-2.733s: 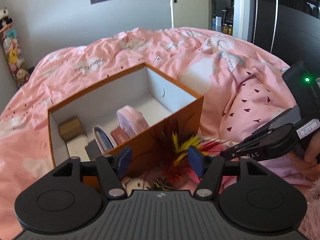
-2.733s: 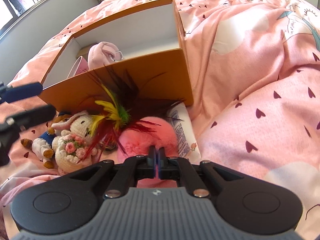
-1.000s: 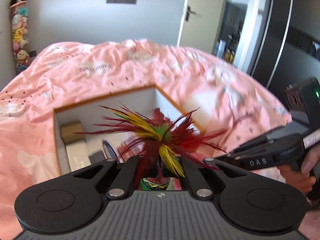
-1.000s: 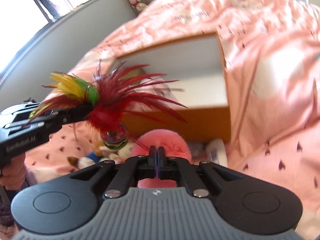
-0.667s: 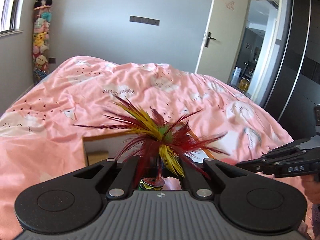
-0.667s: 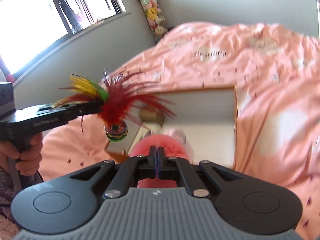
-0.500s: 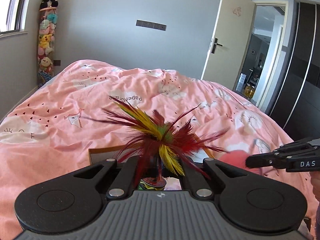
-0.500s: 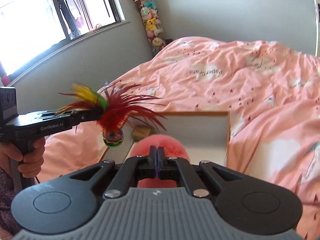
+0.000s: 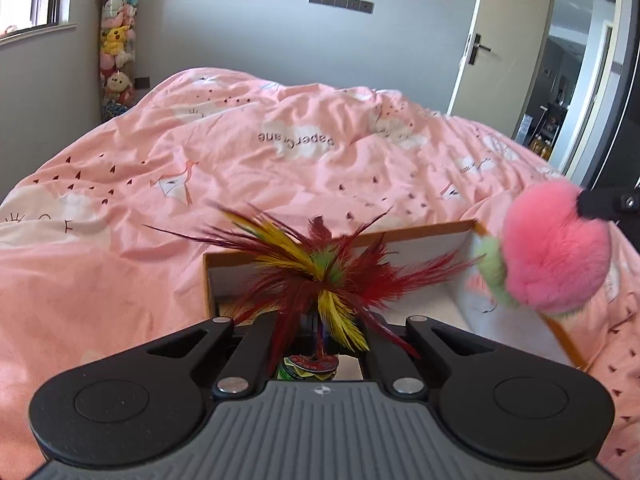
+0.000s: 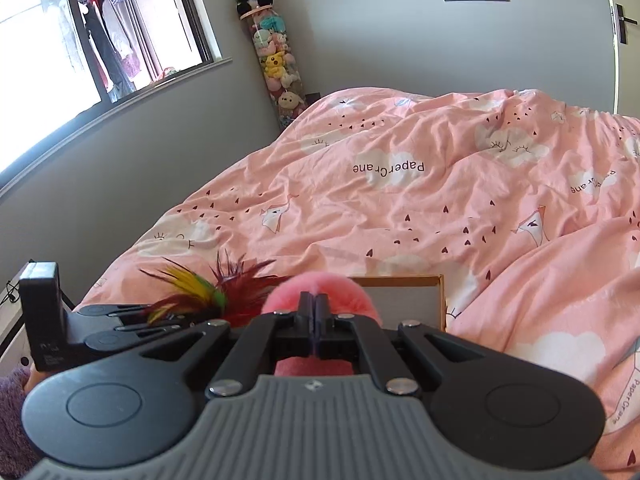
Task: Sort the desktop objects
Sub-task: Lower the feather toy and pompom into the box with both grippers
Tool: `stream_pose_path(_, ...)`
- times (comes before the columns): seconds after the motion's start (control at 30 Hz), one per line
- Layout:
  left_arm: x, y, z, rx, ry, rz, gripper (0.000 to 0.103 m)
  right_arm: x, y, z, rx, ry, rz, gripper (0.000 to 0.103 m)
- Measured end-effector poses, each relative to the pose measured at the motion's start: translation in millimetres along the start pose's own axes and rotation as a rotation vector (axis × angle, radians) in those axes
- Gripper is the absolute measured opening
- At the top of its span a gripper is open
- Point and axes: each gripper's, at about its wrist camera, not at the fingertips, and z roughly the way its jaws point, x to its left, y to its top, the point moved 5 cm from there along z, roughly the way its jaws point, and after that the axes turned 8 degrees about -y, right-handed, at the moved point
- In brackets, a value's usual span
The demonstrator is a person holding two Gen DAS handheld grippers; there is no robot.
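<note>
Left tongs (image 9: 316, 332) buried under feathers (image 9: 316, 272), probably clamped.

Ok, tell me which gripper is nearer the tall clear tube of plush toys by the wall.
Left. The left gripper sits on the tube side; the right gripper is farther across.

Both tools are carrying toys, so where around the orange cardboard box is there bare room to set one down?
The pink printed duvet lies bare left of the white-lined orange cardboard box and beyond its far rim. Over the box it is crowded: the red-and-yellow feather shuttlecock and the fluffy pink pompom hang close together there. The box floor is mostly hidden.
</note>
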Motion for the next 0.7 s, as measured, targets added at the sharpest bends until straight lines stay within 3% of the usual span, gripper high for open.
stream_pose_path(0.43, 15.7, -16.8, 6.5, 0.06, 0.054, 0.003, 0.003, -2.0, -13.8, 63.0, 0.105, -0.044, -0.005, 0.0)
stream_pose_path(0.7, 17.1, -8.3, -30.2, -0.046, 0.038, -0.056, 0.01, 0.7, -16.6, 80.4, 0.128, -0.064, -0.021, 0.0)
